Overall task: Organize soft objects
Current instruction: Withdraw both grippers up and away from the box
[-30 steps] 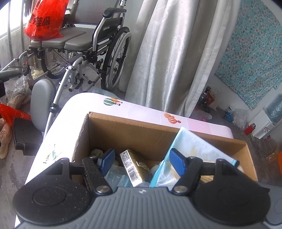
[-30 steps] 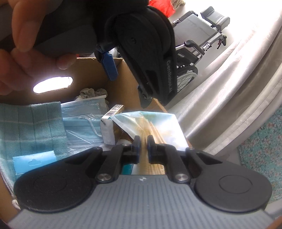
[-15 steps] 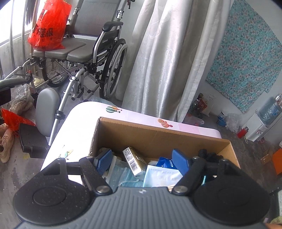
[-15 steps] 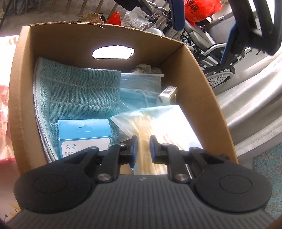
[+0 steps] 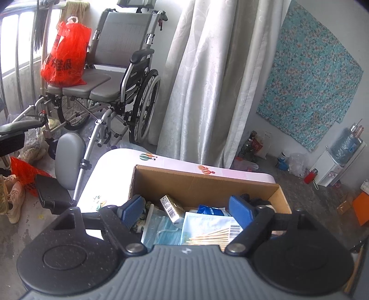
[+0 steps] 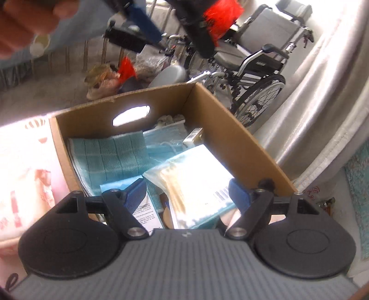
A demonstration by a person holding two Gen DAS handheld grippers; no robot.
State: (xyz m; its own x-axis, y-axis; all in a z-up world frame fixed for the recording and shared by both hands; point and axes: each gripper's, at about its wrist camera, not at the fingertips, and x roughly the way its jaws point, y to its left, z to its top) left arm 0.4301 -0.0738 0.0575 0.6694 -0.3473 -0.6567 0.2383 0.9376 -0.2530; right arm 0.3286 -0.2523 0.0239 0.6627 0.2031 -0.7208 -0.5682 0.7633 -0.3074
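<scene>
A cardboard box (image 5: 203, 184) (image 6: 230, 129) holds soft goods. A clear bag of wooden sticks (image 5: 207, 228) (image 6: 196, 175) lies flat on top. Beside it are a teal cloth (image 6: 110, 157), bagged face masks (image 5: 161, 228) (image 6: 166, 140), a small gold carton (image 5: 171, 207) and a blue card box (image 6: 147, 207). My left gripper (image 5: 185, 206) hangs above the box, its jaws opening with nothing between them. My right gripper (image 6: 186, 192) hovers over the stick bag, jaws opening wide, pads (image 6: 136, 191) clear of it. The left gripper's blue pad (image 6: 143, 13) shows blurred at the top.
The box stands on a white table (image 5: 110, 175). A wheelchair (image 5: 110, 76) with a red bag (image 5: 64, 60) stands beyond the table. A grey curtain (image 5: 207, 80) hangs behind, and a water dispenser (image 5: 341, 159) stands far right. Shoes and clutter lie on the floor at left.
My right gripper went from shut on the stick bag to wide open and lifted away; the bag now lies in the box. The left gripper rose and widened.
</scene>
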